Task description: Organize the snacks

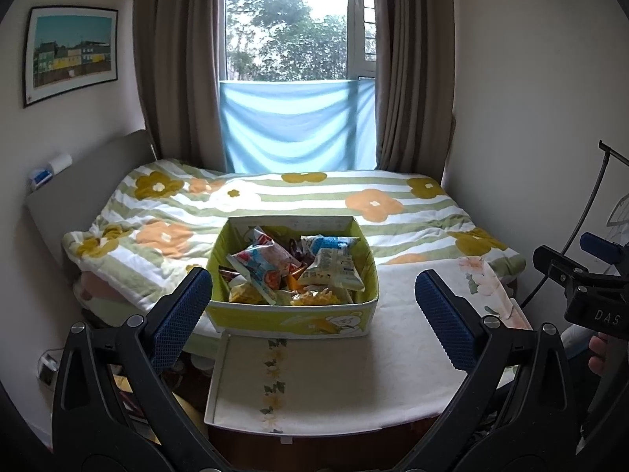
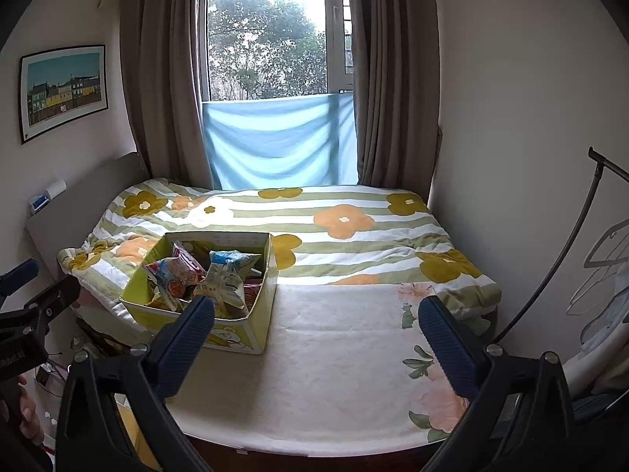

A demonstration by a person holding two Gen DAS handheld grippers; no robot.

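Note:
A yellow-green cardboard box [image 1: 293, 320] full of snack packets [image 1: 267, 265] stands on the near part of the bed; it also shows in the right wrist view [image 2: 236, 338], left of centre, with the packets [image 2: 220, 275] inside. A white lid or tray [image 1: 314, 385] lies in front of the box. My left gripper [image 1: 314, 310] is open and empty, held in front of the box, its blue pads either side. My right gripper [image 2: 314, 334] is open and empty over the cream sheet, to the right of the box.
The bed carries a striped flower quilt [image 1: 354, 204] behind the box and a cream sheet [image 2: 334, 373] in front. A headboard [image 1: 82, 181] stands at left, curtains and a window behind, a wall close on the right. A clothes rack with hangers [image 2: 601, 259] stands at right.

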